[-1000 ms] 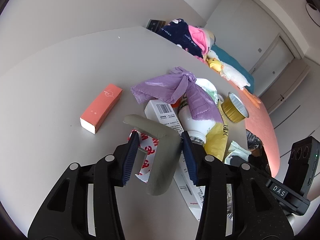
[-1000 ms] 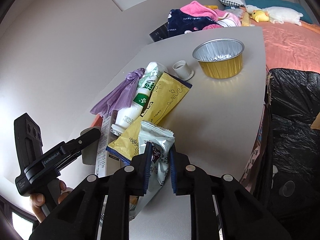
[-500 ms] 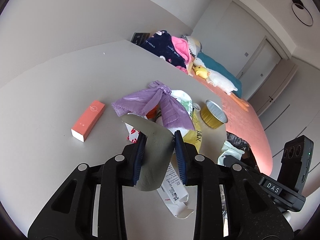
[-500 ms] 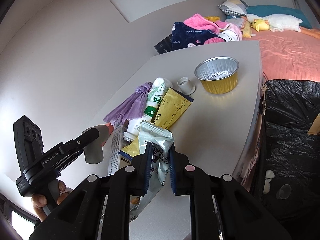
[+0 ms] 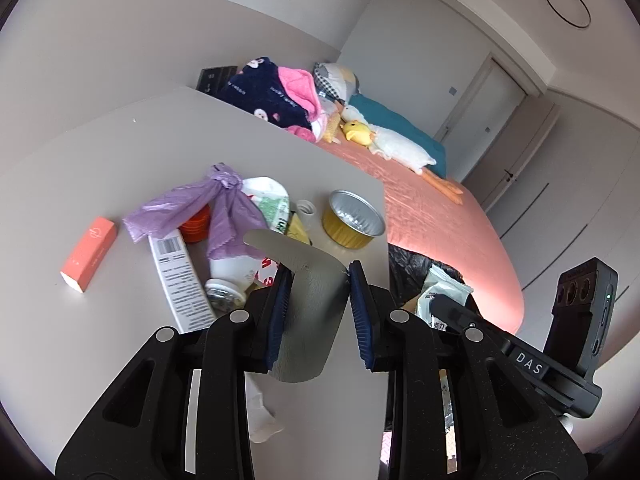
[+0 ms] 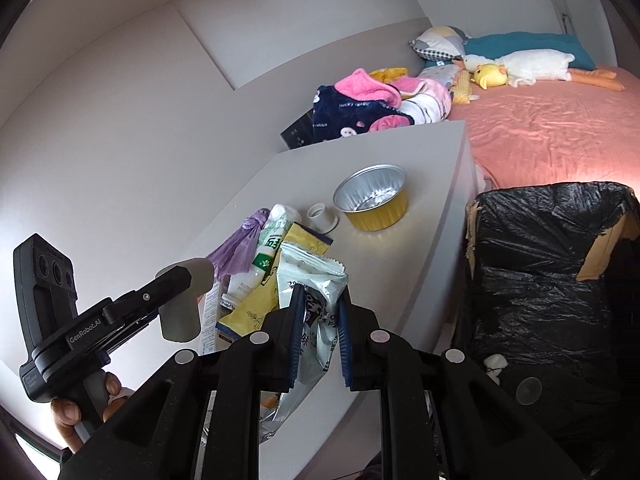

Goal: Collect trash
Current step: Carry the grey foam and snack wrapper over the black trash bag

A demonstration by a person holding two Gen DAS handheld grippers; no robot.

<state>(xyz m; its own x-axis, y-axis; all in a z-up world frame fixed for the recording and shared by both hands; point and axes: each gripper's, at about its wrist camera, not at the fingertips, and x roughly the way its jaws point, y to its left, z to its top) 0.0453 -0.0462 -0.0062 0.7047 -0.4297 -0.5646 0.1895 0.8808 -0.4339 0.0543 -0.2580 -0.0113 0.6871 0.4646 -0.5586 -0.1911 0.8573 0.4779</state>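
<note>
My left gripper [image 5: 318, 312] is shut on a grey cardboard tube [image 5: 308, 300] and holds it above the table; the tube also shows in the right wrist view [image 6: 184, 304]. My right gripper [image 6: 320, 328] is shut on a silver-white snack wrapper [image 6: 316, 292], lifted over the table's right edge; the wrapper also shows in the left wrist view [image 5: 442, 292]. On the table [image 5: 120, 140] lie a purple plastic bag [image 5: 192, 204], a white bottle with green label [image 6: 270, 248], a yellow wrapper [image 6: 256, 304], a long white box [image 5: 176, 272] and an orange box [image 5: 90, 252].
A gold foil cup [image 6: 372, 196] and a small white cap [image 6: 320, 216] stand near the table's far right edge. A bin lined with a black bag [image 6: 548, 272] stands right of the table. A bed [image 6: 560, 128] with soft toys and clothes lies behind.
My left gripper closed on the grey tube, lifted it off the table and carried it right. My right gripper rose with the snack wrapper toward the bin side.
</note>
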